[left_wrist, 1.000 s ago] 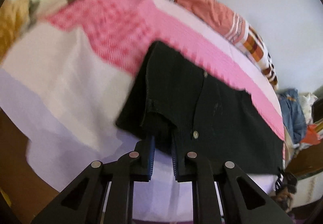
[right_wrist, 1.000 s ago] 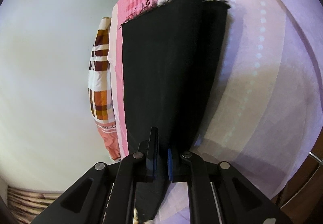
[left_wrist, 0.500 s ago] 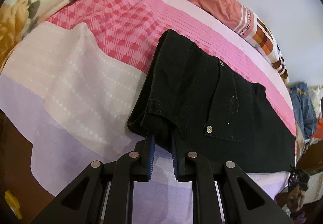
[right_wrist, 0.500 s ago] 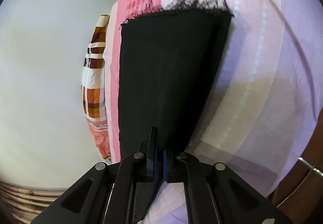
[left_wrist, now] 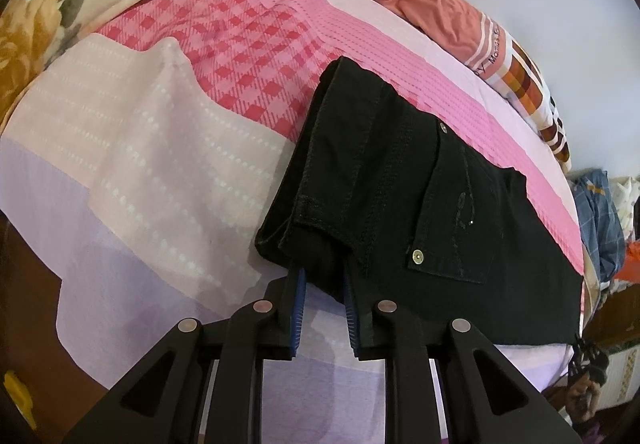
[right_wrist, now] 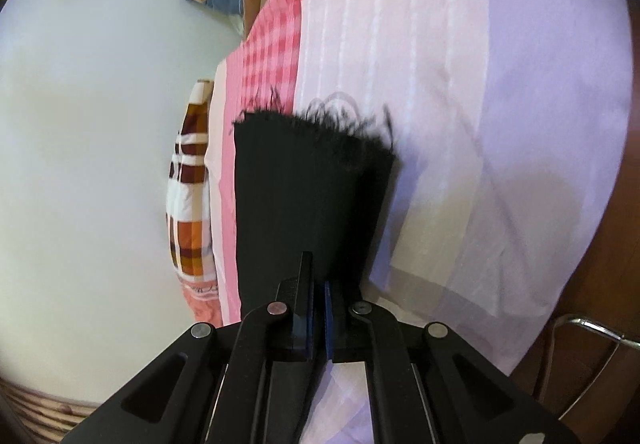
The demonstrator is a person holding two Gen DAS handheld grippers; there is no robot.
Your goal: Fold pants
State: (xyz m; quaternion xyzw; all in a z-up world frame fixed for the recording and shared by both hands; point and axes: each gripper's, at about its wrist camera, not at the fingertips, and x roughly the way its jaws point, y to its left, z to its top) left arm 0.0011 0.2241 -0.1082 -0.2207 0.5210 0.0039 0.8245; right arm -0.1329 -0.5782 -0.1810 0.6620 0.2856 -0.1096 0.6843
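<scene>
The black jeans (left_wrist: 420,212) lie on the bed's pink and lilac bedsheet (left_wrist: 152,148), already doubled leg over leg, the waistband toward the left tongs and the frayed hems (right_wrist: 320,124) far out in the right wrist view; at the left, the left tongs (left_wrist: 323,284) bracket the near corner of the waistband, both blue pads against the folded cloth with a moderate gap between them, so they appear to have hold of it, though how firmly they pinch is hard to judge from this angle; just right of them sits the back pocket (left_wrist: 456,220) with its two metal rivets; further right the legs run off toward the bed's edge; the right tongs (right_wrist: 318,308) are almost fully closed on the leg fabric, which runs between the pads. This is denim, so I judge it moderately heavy, limp but with some body, not slippery and not fragile; seams, belt loops and the doubled waistband make thick, firm places that grip well, whereas a single layer of leg would sag and slide out; the sensible holds are the waistband corner and the stacked layers of leg, taking all layers together so that the lower one does not trail; the loose fringe at the hems gives no purchase and should be avoided.
</scene>
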